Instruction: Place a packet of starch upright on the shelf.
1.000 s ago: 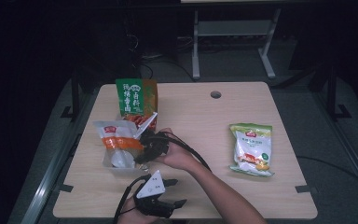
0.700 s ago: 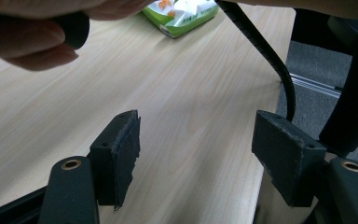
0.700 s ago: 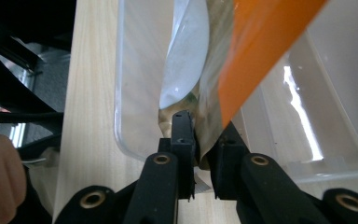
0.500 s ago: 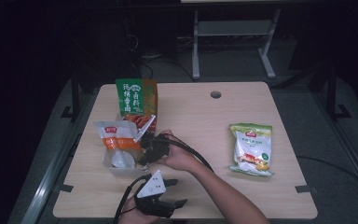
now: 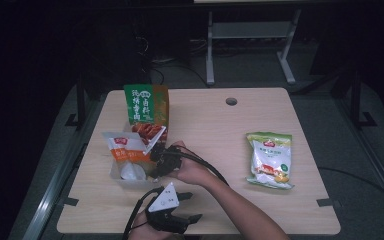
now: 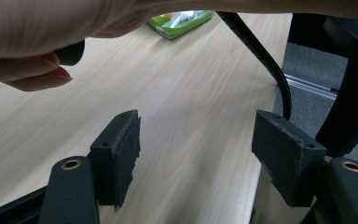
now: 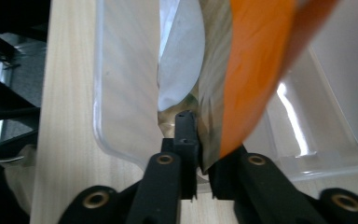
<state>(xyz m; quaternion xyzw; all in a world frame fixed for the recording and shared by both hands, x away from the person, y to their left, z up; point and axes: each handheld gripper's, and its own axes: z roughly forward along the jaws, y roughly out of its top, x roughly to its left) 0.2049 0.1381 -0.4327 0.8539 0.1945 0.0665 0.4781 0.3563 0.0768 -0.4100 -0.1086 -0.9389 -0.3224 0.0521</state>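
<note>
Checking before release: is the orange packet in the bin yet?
Partly in: orange packet hangs over the clear bin, pinched by the right hand-held gripper.

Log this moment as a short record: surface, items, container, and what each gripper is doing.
surface: light wooden table
container: clear plastic bin at the table's left
items: orange-and-white snack pouch in the bin; green-and-orange snack bag standing behind it; green-and-white snack bag lying flat at the right
right gripper: jaws shut on the orange-and-white snack pouch's edge, over the bin
left gripper: jaws open, holding nothing, near the table's front edge
</note>
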